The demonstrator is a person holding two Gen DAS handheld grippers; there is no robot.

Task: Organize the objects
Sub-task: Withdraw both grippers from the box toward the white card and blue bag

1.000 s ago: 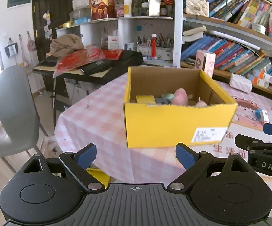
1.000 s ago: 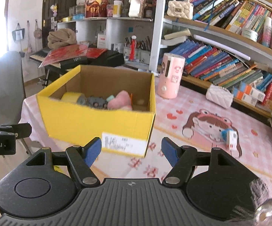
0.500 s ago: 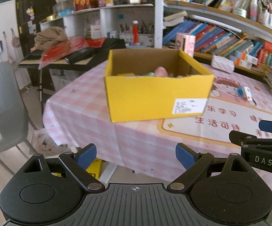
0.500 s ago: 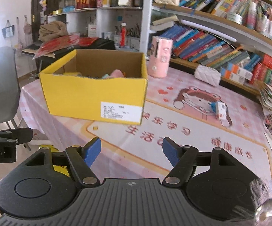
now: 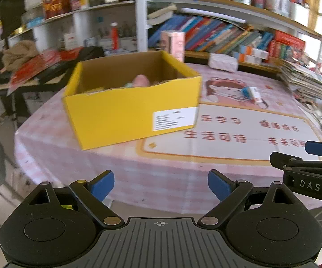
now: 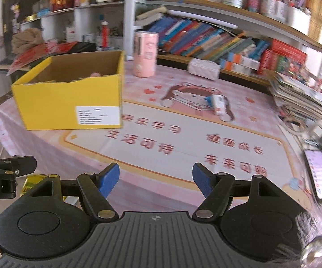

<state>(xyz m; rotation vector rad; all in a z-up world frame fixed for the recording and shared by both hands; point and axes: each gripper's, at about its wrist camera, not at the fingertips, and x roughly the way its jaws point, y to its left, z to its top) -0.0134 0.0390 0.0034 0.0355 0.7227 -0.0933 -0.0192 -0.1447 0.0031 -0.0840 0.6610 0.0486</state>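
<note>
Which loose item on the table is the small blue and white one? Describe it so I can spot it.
Start at the yellow cardboard box on the pink checked tablecloth, then look right to the printed cartoon girl. The small blue and white item lies flat on her, apart from the box. The upright pink cylinder and the white quilted pouch behind it are larger.

both grippers' jaws apart, empty

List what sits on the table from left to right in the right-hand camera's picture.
Yellow box → pink canister → small blue-and-white item → stack of magazines → phone.
</note>
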